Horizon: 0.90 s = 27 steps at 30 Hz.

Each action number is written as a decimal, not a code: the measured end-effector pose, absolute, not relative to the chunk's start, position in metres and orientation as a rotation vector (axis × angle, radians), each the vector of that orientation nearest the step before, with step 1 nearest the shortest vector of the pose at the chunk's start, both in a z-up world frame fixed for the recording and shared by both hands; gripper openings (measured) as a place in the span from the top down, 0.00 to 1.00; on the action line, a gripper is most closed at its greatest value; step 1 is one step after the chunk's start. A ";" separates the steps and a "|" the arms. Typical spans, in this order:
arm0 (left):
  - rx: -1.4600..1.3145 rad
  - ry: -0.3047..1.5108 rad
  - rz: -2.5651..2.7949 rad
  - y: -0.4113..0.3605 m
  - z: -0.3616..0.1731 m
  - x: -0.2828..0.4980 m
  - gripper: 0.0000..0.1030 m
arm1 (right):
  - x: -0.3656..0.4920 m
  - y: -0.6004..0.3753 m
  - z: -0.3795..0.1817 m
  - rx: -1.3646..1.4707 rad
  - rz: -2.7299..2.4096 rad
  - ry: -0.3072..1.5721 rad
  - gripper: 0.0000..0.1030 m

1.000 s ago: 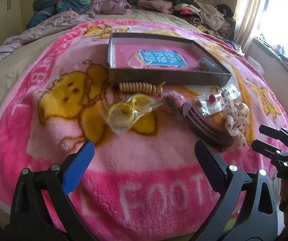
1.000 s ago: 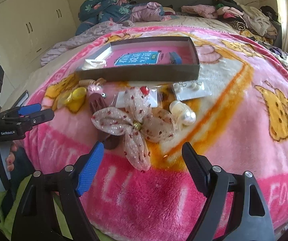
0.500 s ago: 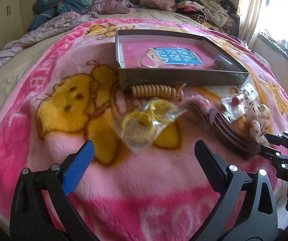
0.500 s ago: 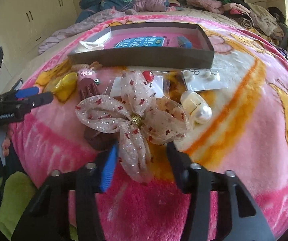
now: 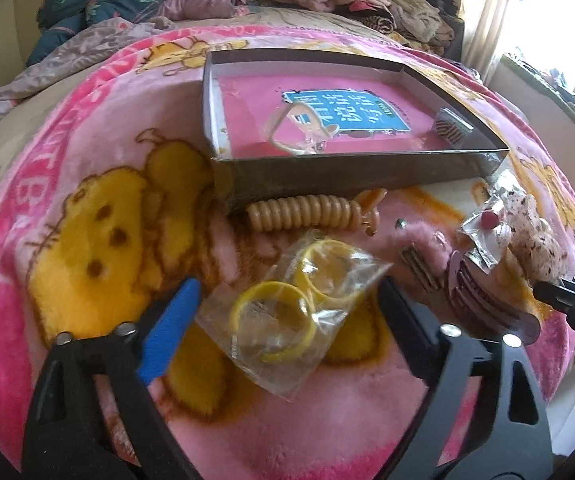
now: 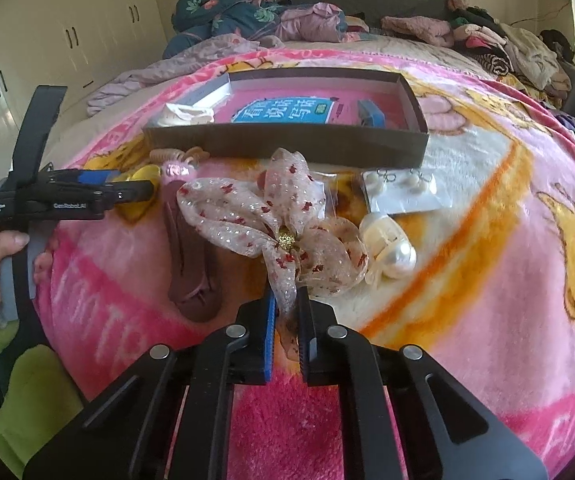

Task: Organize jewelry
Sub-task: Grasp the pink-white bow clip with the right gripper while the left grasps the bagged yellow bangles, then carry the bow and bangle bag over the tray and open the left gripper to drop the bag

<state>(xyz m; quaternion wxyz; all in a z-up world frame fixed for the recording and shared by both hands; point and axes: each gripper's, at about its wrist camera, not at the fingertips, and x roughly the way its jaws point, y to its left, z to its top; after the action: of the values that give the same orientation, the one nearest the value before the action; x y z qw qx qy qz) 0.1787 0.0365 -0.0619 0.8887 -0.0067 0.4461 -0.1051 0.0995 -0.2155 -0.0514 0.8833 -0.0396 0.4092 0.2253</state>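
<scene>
A shallow dark box [image 5: 347, 184] [image 6: 287, 144] with a pink floor lies on the pink blanket. My left gripper [image 5: 287, 300] is open, its fingers on either side of a clear bag of yellow bangles [image 5: 287, 316]. My right gripper [image 6: 287, 316] is shut on the lower tail of a sheer ribbon bow with red dots [image 6: 275, 220]. A beige coil hair tie [image 5: 303, 214] lies against the box wall. A brown hair clip [image 6: 191, 256], a pearl clip [image 6: 391, 248] and an earring card [image 6: 403, 192] lie around the bow.
The box holds a blue card [image 5: 347, 112], a clear loop [image 5: 287, 136] and a small striped item [image 5: 447, 126]. Piled clothes [image 6: 247, 16] lie at the far end of the bed. White wardrobe doors [image 6: 47, 48] stand left; a window [image 5: 547, 20] is right.
My left gripper moved forward until its fingers straddle the bangle bag. My right gripper moved in and closed on the bow's lower tail.
</scene>
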 end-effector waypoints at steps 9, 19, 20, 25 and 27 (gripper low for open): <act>-0.030 0.933 -0.265 0.038 -0.058 0.170 0.52 | 0.100 -0.211 -0.040 -0.075 0.473 0.821 0.92; -0.079 0.891 -0.268 0.043 -0.040 0.145 0.56 | 0.097 -0.203 -0.025 -0.087 0.479 0.767 0.93; -0.077 0.888 -0.269 0.043 -0.038 0.144 0.56 | 0.097 -0.202 -0.022 -0.087 0.478 0.760 0.93; -0.061 0.852 -0.276 0.036 -0.019 0.141 0.57 | 0.105 -0.203 -0.015 -0.077 0.473 0.741 0.93; -0.053 0.838 -0.278 0.033 -0.013 0.143 0.57 | 0.107 -0.203 -0.012 -0.076 0.471 0.733 0.93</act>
<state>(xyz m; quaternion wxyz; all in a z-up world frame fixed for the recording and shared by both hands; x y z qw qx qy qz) 0.1426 0.0327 -0.0126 0.9038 -0.0257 0.4055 -0.1344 0.1066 -0.2034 -0.0117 0.9060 -0.0368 0.3547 0.2281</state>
